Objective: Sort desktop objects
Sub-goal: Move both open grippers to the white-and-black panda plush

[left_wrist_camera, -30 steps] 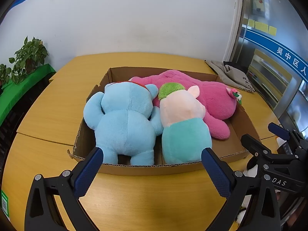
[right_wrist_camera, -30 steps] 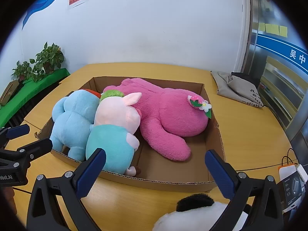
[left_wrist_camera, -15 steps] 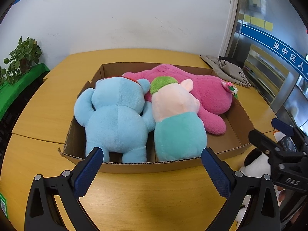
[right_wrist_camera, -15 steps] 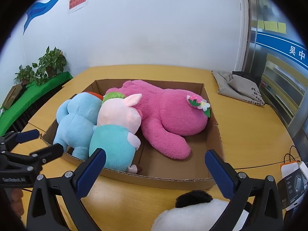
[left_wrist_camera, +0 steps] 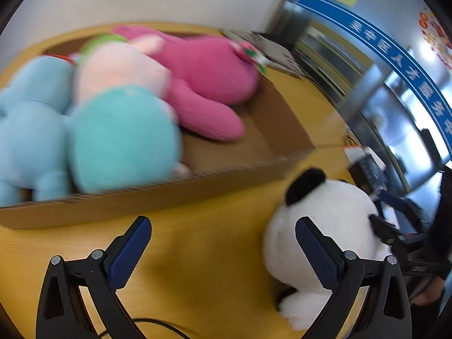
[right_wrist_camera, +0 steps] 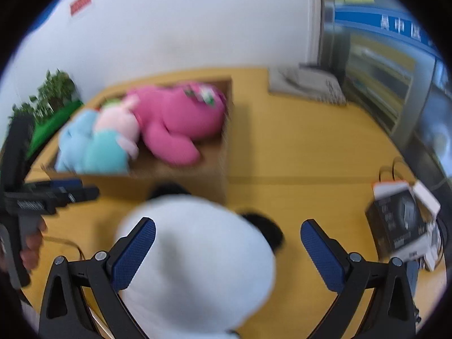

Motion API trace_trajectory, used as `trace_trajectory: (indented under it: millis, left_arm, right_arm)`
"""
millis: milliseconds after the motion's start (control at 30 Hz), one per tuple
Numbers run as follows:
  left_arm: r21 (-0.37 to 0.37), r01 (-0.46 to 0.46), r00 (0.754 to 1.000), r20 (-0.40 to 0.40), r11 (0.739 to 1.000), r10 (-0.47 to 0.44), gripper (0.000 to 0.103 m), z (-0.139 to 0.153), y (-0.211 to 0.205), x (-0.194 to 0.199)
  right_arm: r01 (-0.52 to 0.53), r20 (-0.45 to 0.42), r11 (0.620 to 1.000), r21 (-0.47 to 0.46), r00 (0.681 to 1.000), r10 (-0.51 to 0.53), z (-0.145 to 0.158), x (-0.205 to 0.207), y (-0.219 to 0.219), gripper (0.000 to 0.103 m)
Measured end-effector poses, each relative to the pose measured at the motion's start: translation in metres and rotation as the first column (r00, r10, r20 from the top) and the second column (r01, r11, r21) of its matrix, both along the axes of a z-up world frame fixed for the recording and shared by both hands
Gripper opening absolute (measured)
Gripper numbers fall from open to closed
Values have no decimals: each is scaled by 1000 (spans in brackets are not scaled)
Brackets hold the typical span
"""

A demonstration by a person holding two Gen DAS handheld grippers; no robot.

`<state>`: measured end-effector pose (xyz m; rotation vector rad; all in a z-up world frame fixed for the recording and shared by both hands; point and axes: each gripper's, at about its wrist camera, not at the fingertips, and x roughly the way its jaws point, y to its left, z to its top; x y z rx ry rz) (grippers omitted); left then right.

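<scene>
Panda plush point(right_wrist_camera: 195, 257) sits on the tabletop point(right_wrist_camera: 296, 163), outside the box point(left_wrist_camera: 158, 197). My right tongs point(right_wrist_camera: 226, 251) straddle it wide for lifting; left tongs point(left_wrist_camera: 223, 251) gape empty.

White panda toy point(left_wrist_camera: 325, 226) with black ears, pink plush point(left_wrist_camera: 209, 79), brown cardboard box point(left_wrist_camera: 158, 195)

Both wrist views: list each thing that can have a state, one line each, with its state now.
Cardboard box: open-topped, on the table.
Pink plush: lying in the box.
Blue plush: in the box.
Teal-and-pink plush: in the box.
Panda plush: outside the box, on the table.
Left tongs: open, empty.
Right tongs: open, straddling the panda plush.
</scene>
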<state>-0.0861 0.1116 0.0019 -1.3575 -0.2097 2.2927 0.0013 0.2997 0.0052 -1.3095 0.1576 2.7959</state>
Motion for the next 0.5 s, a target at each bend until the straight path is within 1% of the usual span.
trace_trajectory:
  millis: [67, 100, 133, 267, 367, 433, 500]
  left_arm:
    - [23, 57, 998, 37, 998, -57, 103, -12, 19, 1]
    - [34, 82, 995, 54, 996, -84, 103, -18, 28, 2]
    - [31, 69, 996, 56, 997, -70, 103, -20, 31, 1]
    - [47, 37, 997, 66, 998, -40, 103, -24, 23, -4]
    - [36, 38, 998, 41, 999, -39, 103, -20, 7, 3]
    - [32, 41, 999, 19, 999, -41, 103, -16, -11, 11]
    - [77, 41, 999, 22, 996, -43, 103, -13, -30, 15]
  right_arm:
    - [3, -4, 993, -122, 1000, -3, -13, 5, 16, 102]
    - [-6, -4, 987, -162, 1000, 5, -18, 4, 20, 102]
    - [-18, -2, 981, -194, 1000, 19, -23, 2, 22, 101]
    - [-93, 16, 955, -281, 995, 102, -36, -7, 20, 101]
    - [-145, 0, 926, -348, 988, 154, -42, -11, 10, 101]
    - [-187, -17, 911, -369, 981, 194, -44, -13, -6, 102]
    - [-217, -39, 898, -383, 975, 219, -43, -13, -18, 102]
